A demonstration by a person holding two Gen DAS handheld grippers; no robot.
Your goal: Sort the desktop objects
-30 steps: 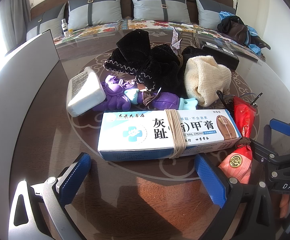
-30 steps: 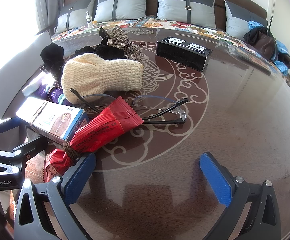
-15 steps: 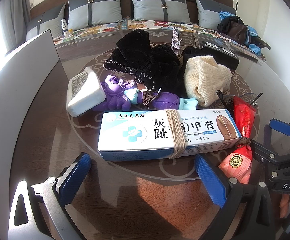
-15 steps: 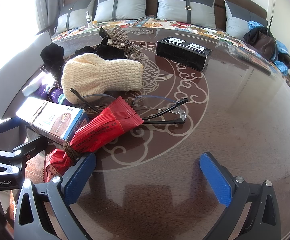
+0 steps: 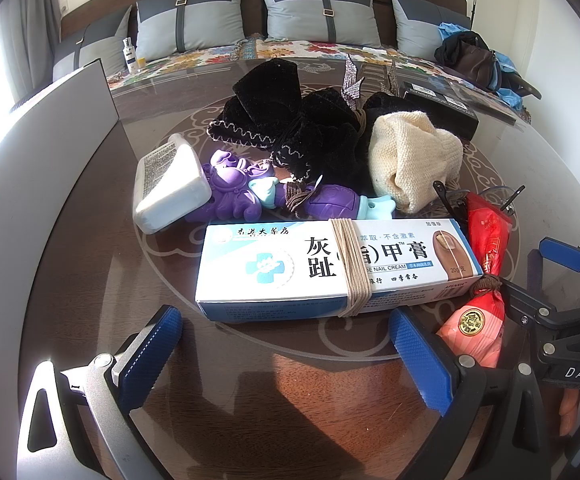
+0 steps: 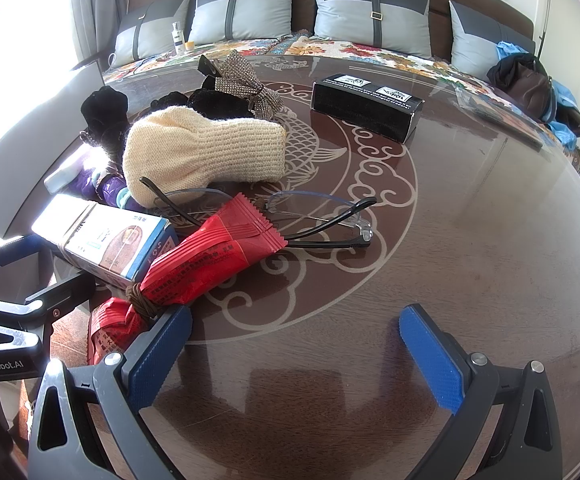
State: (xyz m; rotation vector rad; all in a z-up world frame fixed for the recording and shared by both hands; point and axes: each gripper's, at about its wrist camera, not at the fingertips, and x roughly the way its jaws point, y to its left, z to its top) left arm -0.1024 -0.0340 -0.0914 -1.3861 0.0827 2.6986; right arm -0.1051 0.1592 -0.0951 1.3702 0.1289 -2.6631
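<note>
My left gripper (image 5: 285,344) hangs with jaws spread wide and empty, just short of the cream box (image 5: 330,268), whose long edge faces me. Behind the box the clutter packs tight: white bottle (image 5: 169,188), purple toy (image 5: 241,192), black cloth (image 5: 290,120), knit pouch (image 5: 410,160). My right gripper (image 6: 290,344) is likewise agape, holding nothing, over bare table (image 6: 490,208). Its left finger sits just beside the red packet (image 6: 209,260), which overlaps the glasses (image 6: 322,220). The black box (image 6: 366,108) stands apart; I see open room right of it.
</note>
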